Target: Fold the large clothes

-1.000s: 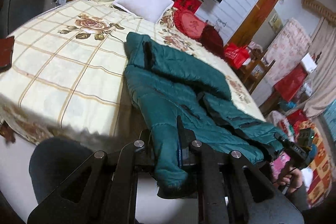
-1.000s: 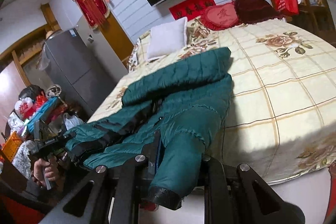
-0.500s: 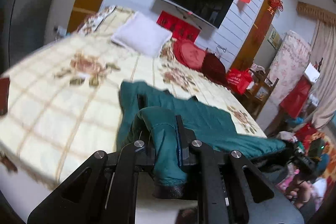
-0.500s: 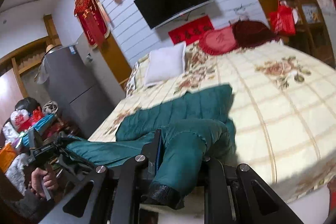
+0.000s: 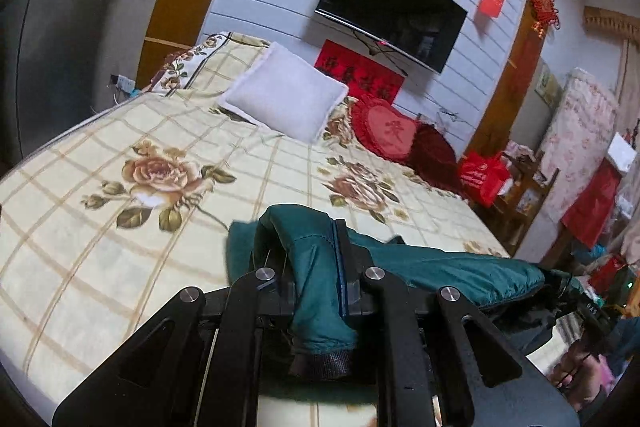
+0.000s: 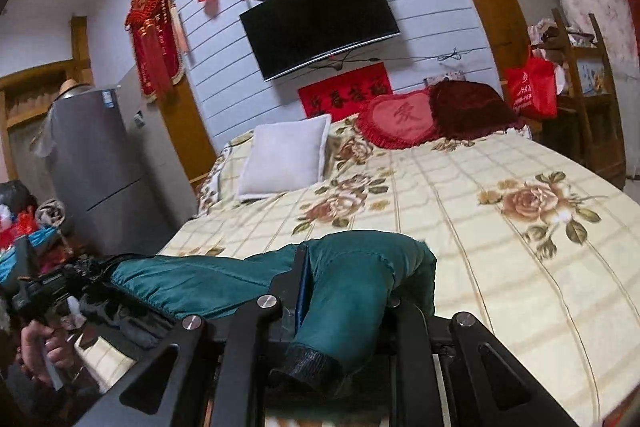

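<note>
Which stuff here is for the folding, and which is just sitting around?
For the folding:
- green jacket
- left tongs, shut on one sleeve
- right tongs, shut on the other sleeve
- bed

Just sitting around:
- white pillow
- red heart cushion
- television
- red bag
- fridge

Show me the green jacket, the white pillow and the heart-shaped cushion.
green jacket [image 5: 316, 267]: left wrist view, on the sleeve.
white pillow [image 5: 286, 95]: left wrist view, middle of its face.
heart-shaped cushion [image 6: 402, 119]: right wrist view, centre of the heart.

The left hand-held gripper [image 5: 316, 291] clamps a green jacket [image 5: 440, 271] sleeve above the floral bed [image 5: 100, 227].
</note>
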`<state>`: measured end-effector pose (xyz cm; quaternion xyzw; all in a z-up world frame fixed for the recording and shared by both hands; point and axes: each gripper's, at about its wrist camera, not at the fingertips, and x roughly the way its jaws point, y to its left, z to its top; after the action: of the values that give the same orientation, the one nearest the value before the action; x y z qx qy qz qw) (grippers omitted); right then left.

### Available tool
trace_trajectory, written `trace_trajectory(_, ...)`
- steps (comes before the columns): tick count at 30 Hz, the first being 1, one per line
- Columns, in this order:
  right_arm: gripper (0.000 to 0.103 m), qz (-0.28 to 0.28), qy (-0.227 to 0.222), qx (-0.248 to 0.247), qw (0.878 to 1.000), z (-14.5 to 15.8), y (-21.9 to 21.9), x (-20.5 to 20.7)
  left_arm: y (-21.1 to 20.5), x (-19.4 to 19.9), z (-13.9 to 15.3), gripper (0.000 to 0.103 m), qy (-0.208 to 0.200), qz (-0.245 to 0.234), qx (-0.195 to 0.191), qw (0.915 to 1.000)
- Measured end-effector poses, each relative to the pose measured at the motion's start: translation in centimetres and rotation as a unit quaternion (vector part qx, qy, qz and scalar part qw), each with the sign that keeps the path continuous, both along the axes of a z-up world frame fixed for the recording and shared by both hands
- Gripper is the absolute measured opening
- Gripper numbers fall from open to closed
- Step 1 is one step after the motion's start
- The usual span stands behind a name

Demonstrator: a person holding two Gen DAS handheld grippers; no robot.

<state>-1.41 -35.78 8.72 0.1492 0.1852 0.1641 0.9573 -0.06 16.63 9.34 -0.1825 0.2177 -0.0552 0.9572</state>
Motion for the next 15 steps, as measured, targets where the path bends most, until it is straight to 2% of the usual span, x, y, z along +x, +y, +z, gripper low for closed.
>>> trace_trajectory(6, 0.016, -0.025, 0.027, 0.008, 0.999, -1.4, 1.4, 7.9, -0.9, 6.8, -2.4, 0.012, 0.026, 0.025, 0.031, 0.9989)
trace_trajectory(10, 0.016, -0.037, 0.055, 0.002, 0.998, -3.3, 2.3, 12.1, -1.0, 10.6, -5.6, 0.012, 0.058, 0.049, 0.023, 0.9968)
trace_trajectory(15, 0.016, -0.046, 0.078, -0.005, 0.996, -5.7, 3.1, 15.7, -0.7, 13.1, -8.1, 0.012, 0.089, 0.068, 0.015, 0.9936)
